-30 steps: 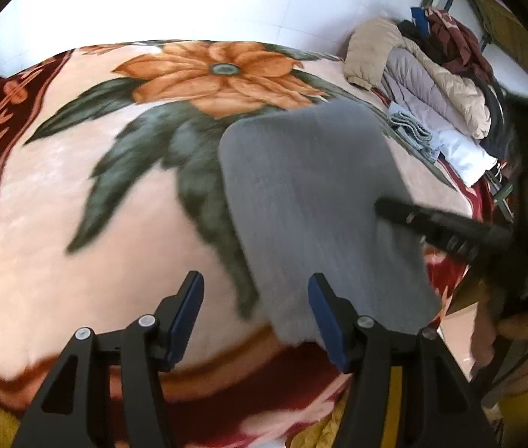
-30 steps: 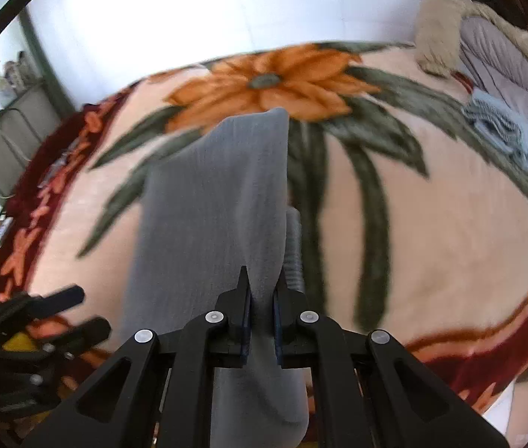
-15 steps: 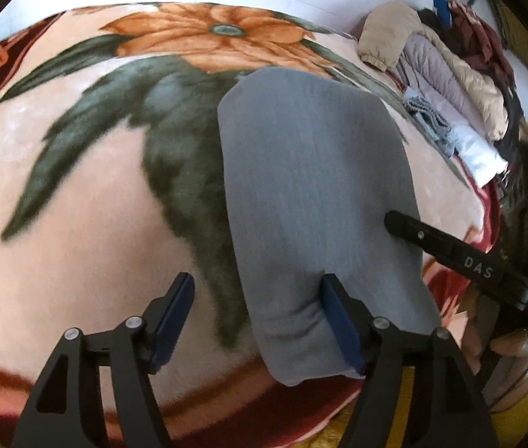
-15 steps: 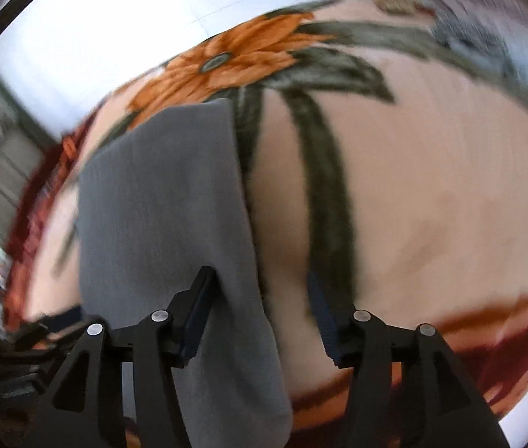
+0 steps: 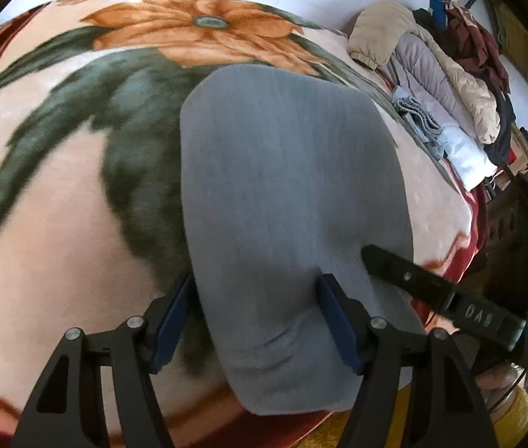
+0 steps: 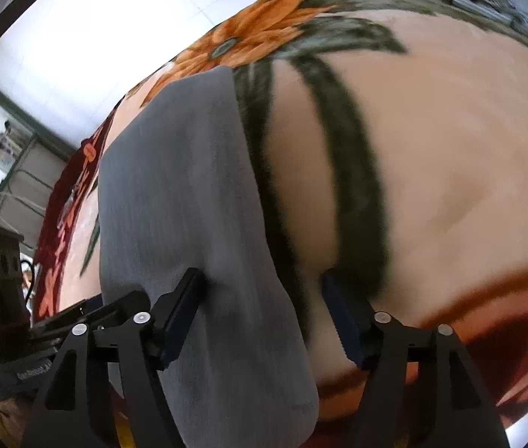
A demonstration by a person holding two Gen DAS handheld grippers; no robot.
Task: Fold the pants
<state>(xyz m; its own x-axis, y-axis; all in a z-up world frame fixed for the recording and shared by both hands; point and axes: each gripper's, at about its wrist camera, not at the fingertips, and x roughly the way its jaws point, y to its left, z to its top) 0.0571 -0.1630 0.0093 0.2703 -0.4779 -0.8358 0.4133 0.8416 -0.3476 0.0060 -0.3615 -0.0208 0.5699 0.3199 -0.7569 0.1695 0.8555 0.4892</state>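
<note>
Left wrist view: close over pants (image 5: 294, 194), facing forward and down across blanket (image 5: 58, 224).
Right wrist view: same closeness, from the pants' right edge.
Shared: pants, orange flower (image 6: 249, 41).

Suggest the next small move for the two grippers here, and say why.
Probably close both grippers on the near edge for another fold: the left gripper and right gripper are open, each straddling a near corner of the gray pants, which lie flat on the floral blanket.

Grey pants (image 5: 286, 194); pink blanket (image 5: 58, 246) w/ orange flower, green leaves.
</note>
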